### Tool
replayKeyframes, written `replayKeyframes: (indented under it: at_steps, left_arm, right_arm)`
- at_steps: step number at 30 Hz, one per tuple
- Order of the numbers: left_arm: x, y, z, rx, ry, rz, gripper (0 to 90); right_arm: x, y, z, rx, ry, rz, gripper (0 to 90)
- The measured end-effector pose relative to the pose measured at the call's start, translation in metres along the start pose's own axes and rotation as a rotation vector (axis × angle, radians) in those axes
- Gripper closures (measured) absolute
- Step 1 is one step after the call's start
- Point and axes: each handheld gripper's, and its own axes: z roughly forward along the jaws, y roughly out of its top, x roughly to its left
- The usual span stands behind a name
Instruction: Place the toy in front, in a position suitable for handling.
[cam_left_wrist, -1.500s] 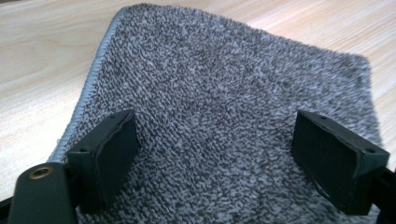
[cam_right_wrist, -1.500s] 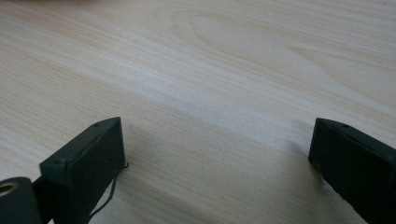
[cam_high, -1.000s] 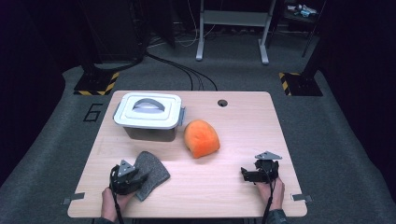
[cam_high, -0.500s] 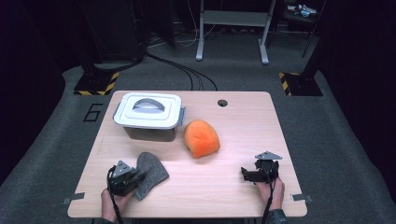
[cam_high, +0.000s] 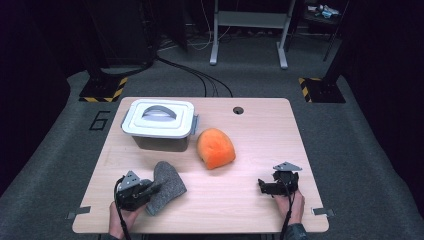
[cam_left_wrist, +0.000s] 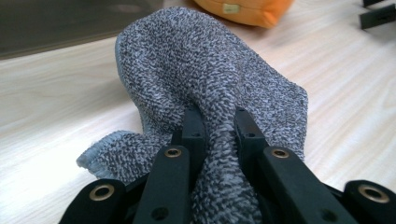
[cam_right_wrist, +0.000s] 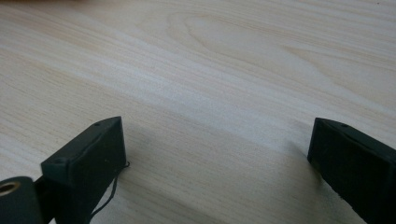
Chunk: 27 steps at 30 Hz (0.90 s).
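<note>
Grey knit gathers into a ridge between the jaws of the left gripper, clamped on the near end of a speckled sock lying flat on the pale wood table. The person's left hand comes in low from the near edge, gripper aimed forward and slightly right. The sock's long axis runs away from the fingers, its rounded end pointing toward an orange cushion just beyond, which carries a small tag too blurred to read. At the near right, the right hand rests the right gripper on bare wood, jaws spread wide and empty, pointing left. Farther off, left of the cushion, stands a lidded white box. On the floor beyond the table's left edge is a painted "6".
</note>
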Motion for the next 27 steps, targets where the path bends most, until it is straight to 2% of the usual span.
replayKeyframes:
  at_steps: [2, 4, 5, 6, 8, 17, 27]
  left_arm:
    - [0.000, 0.002, 0.000, 0.000, -0.014, -0.002, 78.6]
    - [-0.002, 0.004, 0.001, -0.021, -0.016, -0.004, 78.6]
    - [-0.003, 0.005, 0.002, -0.010, -0.032, -0.003, 78.6]
    - [-0.005, 0.006, 0.004, -0.004, -0.051, 0.001, 78.6]
    - [-0.009, 0.008, 0.007, 0.016, -0.053, 0.039, 78.6]
    - [-0.025, 0.011, 0.012, 0.018, -0.129, 0.076, 78.6]
    - [-0.040, 0.013, 0.023, 0.019, -0.189, 0.114, 78.4]
  right_arm:
    - [0.000, 0.000, 0.000, 0.000, -0.001, -0.001, 3.4]
    - [0.000, 0.000, 0.000, 0.004, 0.003, -0.001, 3.4]
    - [0.000, 0.000, 0.000, -0.001, 0.001, -0.002, 3.7]
    - [0.001, 0.000, 0.000, 0.000, -0.003, 0.001, 3.8]
    - [0.000, 0.000, 0.000, 0.001, -0.001, -0.005, 3.7]
    - [0.000, 0.000, 0.000, 0.001, 0.002, -0.004, 3.7]
    - [0.000, 0.000, -0.001, 0.003, 0.003, -0.005, 3.8]
